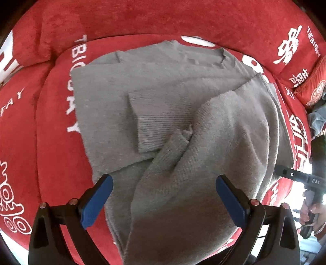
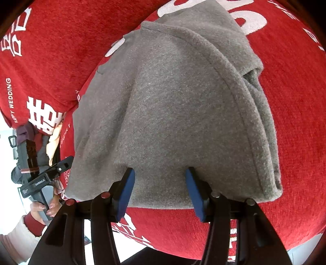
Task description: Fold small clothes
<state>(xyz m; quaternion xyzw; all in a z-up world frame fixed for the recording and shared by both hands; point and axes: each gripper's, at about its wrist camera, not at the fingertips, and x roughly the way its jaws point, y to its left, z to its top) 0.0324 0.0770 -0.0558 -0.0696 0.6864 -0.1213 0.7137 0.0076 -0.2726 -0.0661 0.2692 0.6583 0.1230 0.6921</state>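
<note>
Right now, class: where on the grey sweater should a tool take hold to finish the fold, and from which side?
Grip the grey sweater at its near bottom hem, coming from the sofa's front edge: the hem lies flat and free, with the right tool already straddling it.

A home living space. A sofa (image 1: pixel 142 18) upholstered in red plush cover printed with white double-happiness characters and the words "HAPPY WEDDING" fills both views; a matching red cushion (image 1: pixel 313 87) rests at its side. A grey knitted sweater (image 1: pixel 163 81) lies on the seat, and other clothes (image 2: pixel 40 142) are heaped beside the sofa.
</note>
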